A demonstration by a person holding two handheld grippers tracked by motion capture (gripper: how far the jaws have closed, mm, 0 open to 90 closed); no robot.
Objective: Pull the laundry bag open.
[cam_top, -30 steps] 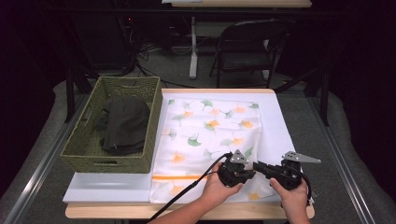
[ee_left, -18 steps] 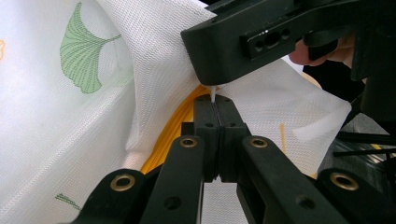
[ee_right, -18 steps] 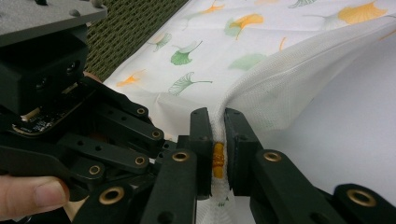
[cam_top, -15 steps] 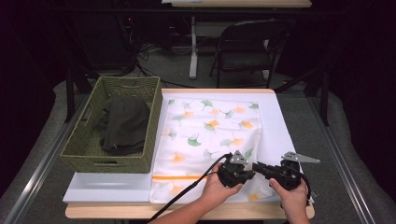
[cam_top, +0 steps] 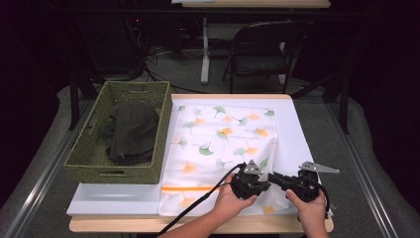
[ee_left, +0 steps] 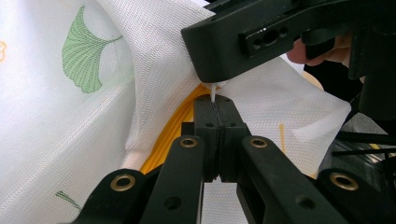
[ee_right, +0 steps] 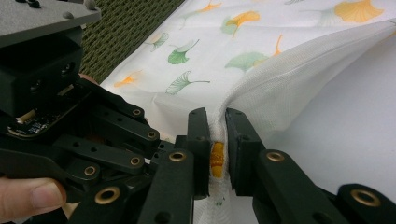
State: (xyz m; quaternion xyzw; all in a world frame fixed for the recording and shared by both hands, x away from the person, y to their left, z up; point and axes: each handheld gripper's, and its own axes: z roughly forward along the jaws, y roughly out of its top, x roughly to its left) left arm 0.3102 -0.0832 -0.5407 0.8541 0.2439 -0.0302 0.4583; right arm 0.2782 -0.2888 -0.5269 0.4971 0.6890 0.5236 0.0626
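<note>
Near the front edge of the pale wooden table [cam_top: 302, 225], a white mesh laundry bag printed with green and orange ginkgo leaves [cam_top: 223, 144] lies flat, its orange zipper [cam_top: 190, 188] running along the near end. Both hands work at its near right corner, just beside each other. The left gripper [ee_left: 215, 100] has its jaws pressed fully together, pinching a thin white bit of the bag at the zipper. The right gripper [ee_right: 217, 121] clamps bunched mesh and an orange zipper part between its pads; its jaws have just been easing slightly apart. A woven green basket [cam_top: 84, 158] holding dark folded cloth [cam_top: 131, 131] stands left of the bag.
</note>
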